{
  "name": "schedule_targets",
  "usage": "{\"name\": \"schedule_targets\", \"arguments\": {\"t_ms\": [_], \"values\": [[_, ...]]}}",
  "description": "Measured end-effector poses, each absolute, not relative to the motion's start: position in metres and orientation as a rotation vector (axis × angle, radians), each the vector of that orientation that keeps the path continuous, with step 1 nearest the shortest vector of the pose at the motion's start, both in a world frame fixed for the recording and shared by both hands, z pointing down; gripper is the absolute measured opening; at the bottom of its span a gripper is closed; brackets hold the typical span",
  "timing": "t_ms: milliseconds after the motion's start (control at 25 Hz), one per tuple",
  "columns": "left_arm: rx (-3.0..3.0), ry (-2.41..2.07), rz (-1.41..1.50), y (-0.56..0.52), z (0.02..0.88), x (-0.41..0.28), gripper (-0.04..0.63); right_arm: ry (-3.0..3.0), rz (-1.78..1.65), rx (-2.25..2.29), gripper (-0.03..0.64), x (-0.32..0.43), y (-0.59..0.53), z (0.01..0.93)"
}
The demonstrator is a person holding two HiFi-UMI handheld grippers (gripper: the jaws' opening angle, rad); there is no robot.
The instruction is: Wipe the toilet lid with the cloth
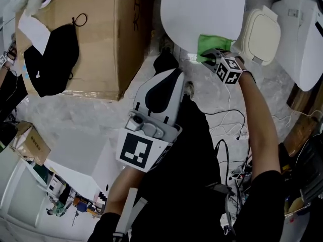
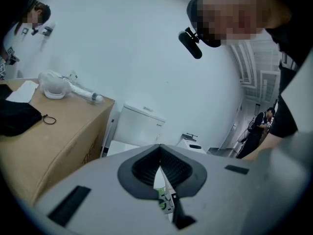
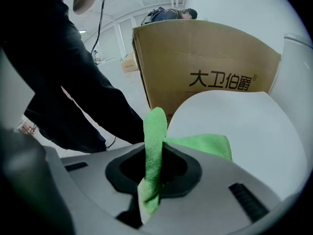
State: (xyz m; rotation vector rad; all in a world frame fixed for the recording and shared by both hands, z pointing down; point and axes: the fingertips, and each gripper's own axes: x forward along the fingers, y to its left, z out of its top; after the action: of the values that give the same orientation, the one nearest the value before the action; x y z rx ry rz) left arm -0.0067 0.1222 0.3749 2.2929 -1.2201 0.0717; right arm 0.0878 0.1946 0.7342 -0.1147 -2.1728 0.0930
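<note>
The white toilet lid (image 1: 202, 9) lies closed at the top of the head view; it fills the right half of the right gripper view (image 3: 244, 126). A green cloth (image 1: 212, 43) rests on its near edge, and my right gripper (image 1: 211, 57) is shut on it. In the right gripper view the cloth (image 3: 155, 146) stands pinched between the jaws, with a flap (image 3: 205, 143) spread on the lid. My left gripper (image 1: 166, 87) is held back near my body, jaws together and holding nothing; its view faces the toilet tank (image 2: 142, 126).
A large cardboard box (image 1: 101, 39) stands left of the toilet, with a black bag (image 1: 55, 54) on top. A second white toilet (image 1: 298, 34) and a lidded white unit (image 1: 260, 34) sit at the right. Cables (image 1: 227, 125) trail over the floor.
</note>
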Motion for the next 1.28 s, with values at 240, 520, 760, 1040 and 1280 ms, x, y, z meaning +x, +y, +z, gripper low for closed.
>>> {"name": "schedule_targets", "arguments": {"t_ms": [240, 520, 760, 1040, 1280], "values": [[2.298, -1.178, 0.07, 0.121, 0.372, 0.009, 0.008, -1.987, 0.08, -0.161, 0.054, 0.158, 0.214, 0.757], [2.305, -1.139, 0.079, 0.107, 0.37, 0.02, 0.008, -2.176, 0.492, 0.489, 0.054, 0.206, 0.178, 0.702], [2.314, -1.13, 0.156, 0.076, 0.371, 0.019, 0.008, -2.342, 0.944, 1.114, 0.054, 0.214, 0.113, 0.618], [2.342, -1.136, 0.168, 0.016, 0.362, 0.008, 0.008, -2.358, 1.061, 1.667, 0.054, 0.222, -0.001, 0.561], [2.345, -1.139, 0.153, -0.033, 0.356, -0.004, 0.008, -2.233, 0.963, 1.928, 0.054, 0.23, -0.102, 0.549]]}}
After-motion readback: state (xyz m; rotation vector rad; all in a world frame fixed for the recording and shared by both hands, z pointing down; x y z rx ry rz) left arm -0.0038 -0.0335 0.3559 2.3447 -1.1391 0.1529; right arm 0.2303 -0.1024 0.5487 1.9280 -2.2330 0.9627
